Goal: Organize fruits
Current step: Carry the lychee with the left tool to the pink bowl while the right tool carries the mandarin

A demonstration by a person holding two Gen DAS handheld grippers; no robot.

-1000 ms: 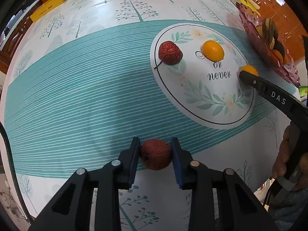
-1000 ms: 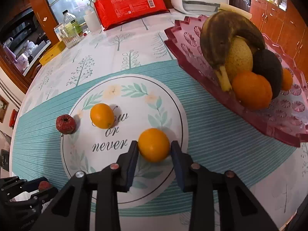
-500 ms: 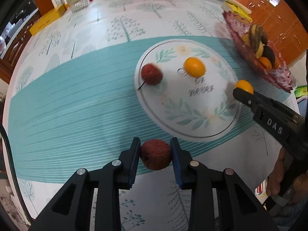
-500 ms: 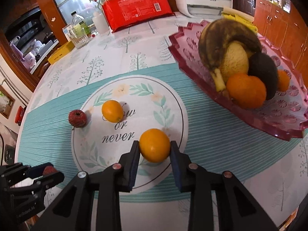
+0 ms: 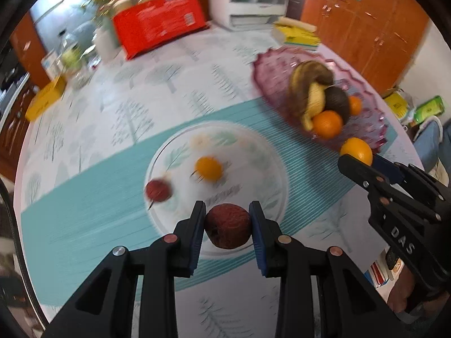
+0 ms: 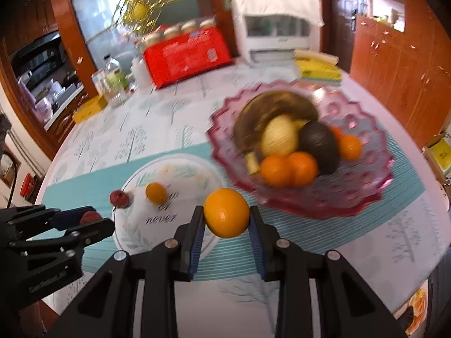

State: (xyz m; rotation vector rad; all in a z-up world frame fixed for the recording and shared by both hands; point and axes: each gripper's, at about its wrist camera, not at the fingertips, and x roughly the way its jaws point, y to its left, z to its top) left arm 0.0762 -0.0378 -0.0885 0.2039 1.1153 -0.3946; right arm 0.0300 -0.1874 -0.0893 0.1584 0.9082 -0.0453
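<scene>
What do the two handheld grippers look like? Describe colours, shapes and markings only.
Both the left gripper and right gripper are black, angular frames with triangular cut-outs, copper and silver round bolts, and blue pads lining the fingers. White "DAS" lettering marks the right one's side.

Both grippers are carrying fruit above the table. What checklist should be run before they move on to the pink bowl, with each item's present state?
1. Left gripper clamped on red fruit: ok.
2. Right gripper clamped on orange: ok.
3. Both fruits clear of the tablecloth: ok.
4. Free room in pink bowl: ok, near side bare.
5. Loose fruit left: not ok, small orange and red fruit remain.
6. Grippers apart: ok.
</scene>
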